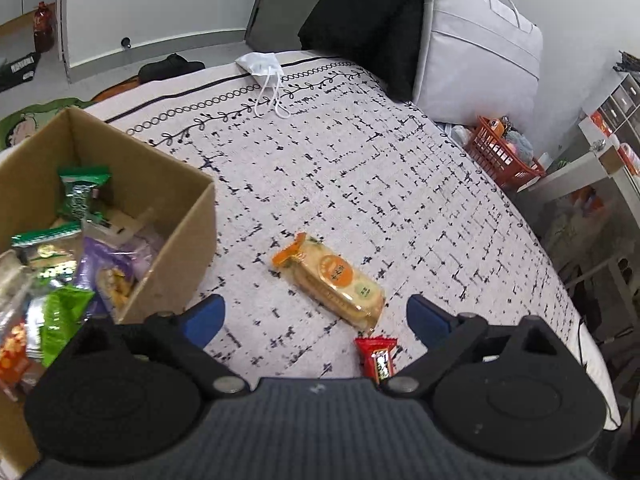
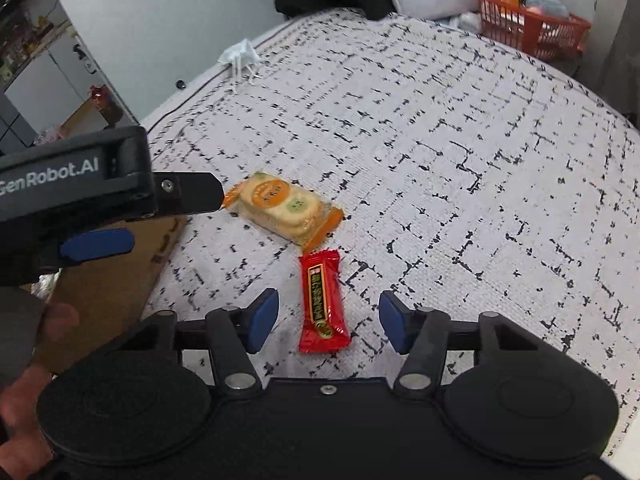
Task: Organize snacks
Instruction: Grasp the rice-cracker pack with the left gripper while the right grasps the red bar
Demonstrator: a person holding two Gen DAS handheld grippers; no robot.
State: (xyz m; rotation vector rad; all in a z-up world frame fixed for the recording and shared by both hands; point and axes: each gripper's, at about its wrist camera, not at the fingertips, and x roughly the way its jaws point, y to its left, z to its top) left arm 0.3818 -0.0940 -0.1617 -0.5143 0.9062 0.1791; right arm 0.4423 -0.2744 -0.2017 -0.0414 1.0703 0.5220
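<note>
Red snack bar [image 2: 322, 300]: between my right tool [image 2: 329, 320], unclenched; left tool [image 1: 316, 318] spread over biscuit pack [image 1: 330, 280]. Next: pinch, box [image 1: 176, 240].

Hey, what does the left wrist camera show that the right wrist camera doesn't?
Only the left wrist view looks inside the open brown cardboard box, with green, purple and orange snack packets, and shows the large pale grey zip bag.

Only the right wrist view shows the left claw from outside and the whole red wrapped candy bar between the open right claw.

Both show the orange-ended clear cracker pack, the red plastic basket and the white drawstring pouch.
</note>
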